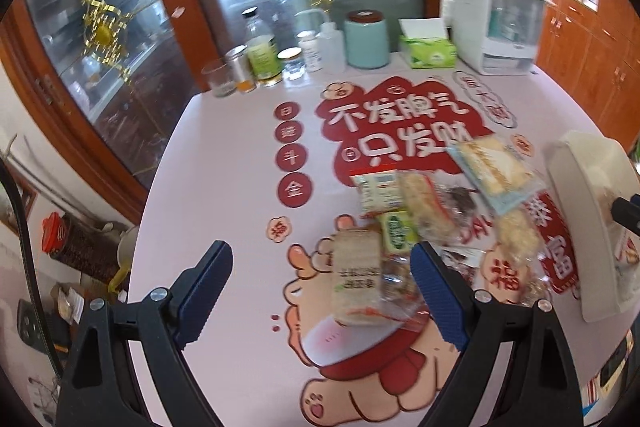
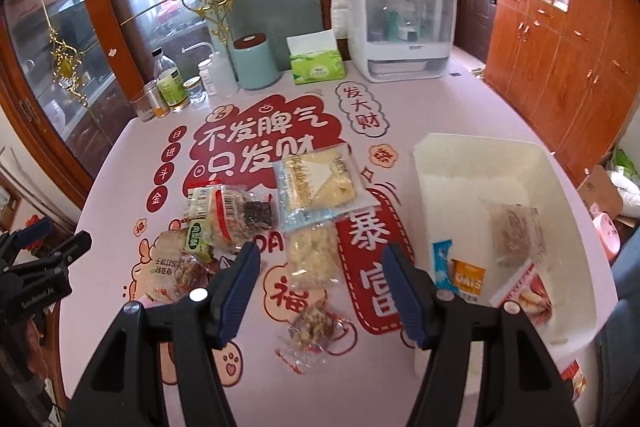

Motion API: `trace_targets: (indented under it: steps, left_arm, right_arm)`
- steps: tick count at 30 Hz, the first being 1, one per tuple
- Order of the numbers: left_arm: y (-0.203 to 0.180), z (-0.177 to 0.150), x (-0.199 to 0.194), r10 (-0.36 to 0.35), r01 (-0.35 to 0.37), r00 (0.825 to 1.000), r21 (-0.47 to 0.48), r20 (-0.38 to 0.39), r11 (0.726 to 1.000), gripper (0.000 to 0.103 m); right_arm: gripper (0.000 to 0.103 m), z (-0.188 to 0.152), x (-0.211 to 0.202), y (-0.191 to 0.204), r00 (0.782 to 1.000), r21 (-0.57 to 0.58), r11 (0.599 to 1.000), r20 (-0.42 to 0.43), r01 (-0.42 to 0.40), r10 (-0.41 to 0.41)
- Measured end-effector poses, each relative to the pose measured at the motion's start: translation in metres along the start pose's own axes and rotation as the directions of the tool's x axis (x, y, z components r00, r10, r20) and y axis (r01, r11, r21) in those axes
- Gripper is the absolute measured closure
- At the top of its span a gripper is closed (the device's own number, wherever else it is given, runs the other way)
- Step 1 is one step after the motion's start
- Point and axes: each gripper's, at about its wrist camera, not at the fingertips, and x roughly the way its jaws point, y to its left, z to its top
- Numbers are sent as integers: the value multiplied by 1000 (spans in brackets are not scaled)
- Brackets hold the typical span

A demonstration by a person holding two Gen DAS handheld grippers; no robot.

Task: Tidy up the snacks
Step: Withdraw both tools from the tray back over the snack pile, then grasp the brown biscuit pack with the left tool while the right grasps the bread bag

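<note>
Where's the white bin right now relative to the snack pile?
In the right wrist view the white bin sits on the table to the right of the snack pile, in front of the white dish cabinet, already holding several packets.

Left tool [image 1: 322,289]: two black plastic arms, each fixed with round silver screws and tipped with a ribbed dark-blue pad. The right tool [image 2: 320,293] is built alike: black angular arms, silver screws, ribbed blue pads. Seen from outside, the left tool's black body bears small white lettering.
</note>
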Motion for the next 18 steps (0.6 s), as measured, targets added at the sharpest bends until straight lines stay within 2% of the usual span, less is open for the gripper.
trace_targets:
  steps: [2, 5, 8, 14, 18]
  left_arm:
    - [8, 1, 16, 4, -4, 1000, -20, -28, 1000, 13]
    - [16, 0, 41, -36, 31, 996, -59, -84, 998, 13]
    - [16, -7, 63, -61, 51, 990, -76, -129, 996, 13]
    - [-4, -22, 101, -46, 44, 981, -11, -186, 999, 13]
    - [-9, -25, 134, -34, 33, 969, -10, -244, 999, 13]
  right_arm:
    - [39, 6, 11, 2, 1000, -2, 1000, -19, -17, 16]
    - [39, 15, 32, 9, 999, -33, 999, -47, -16, 14]
    - [39, 29, 60, 13, 994, -36, 998, -102, -51, 47]
    - [39, 60, 110, 15, 984, -36, 996, -165, -77, 70]
    - [39, 81, 145, 11, 976, -26, 996, -205, -83, 76]
